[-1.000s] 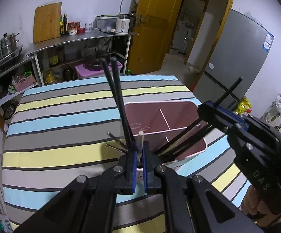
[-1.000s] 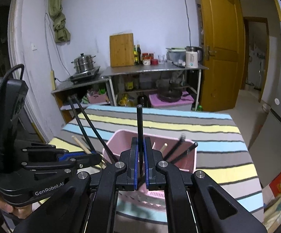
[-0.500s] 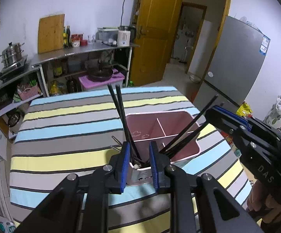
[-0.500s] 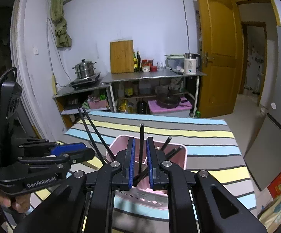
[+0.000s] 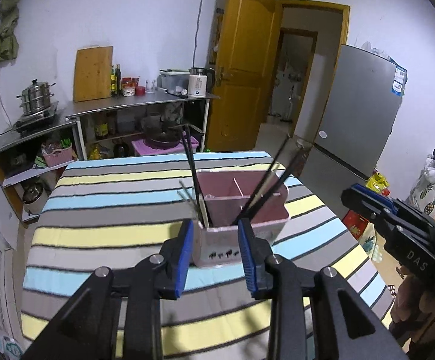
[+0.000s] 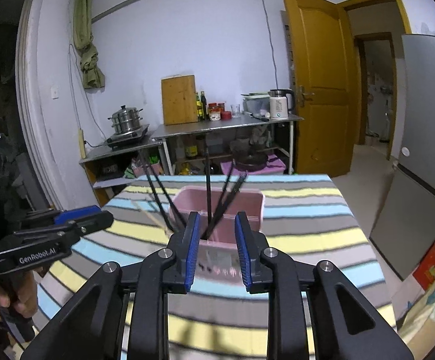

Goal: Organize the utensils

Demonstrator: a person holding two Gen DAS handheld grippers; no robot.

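A pink divided utensil holder stands on the striped table. Several black chopsticks and a pale wooden one lean upright in it. My left gripper, seen at the left of the right wrist view, is pulled back from the holder, its jaws opening with nothing pressed between them. My right gripper, seen at the right of the left wrist view, is likewise back from the holder, its jaws opening and holding nothing.
Behind the table a steel shelf unit carries a cutting board, bottles, a kettle and a steamer pot. An open wooden door and a grey fridge stand at the right. Person's hands hold both gripper handles.
Both grippers were shut on chopsticks in the holder; they have let go, opened, and drawn back from the holder. The chopsticks now stand free in it.
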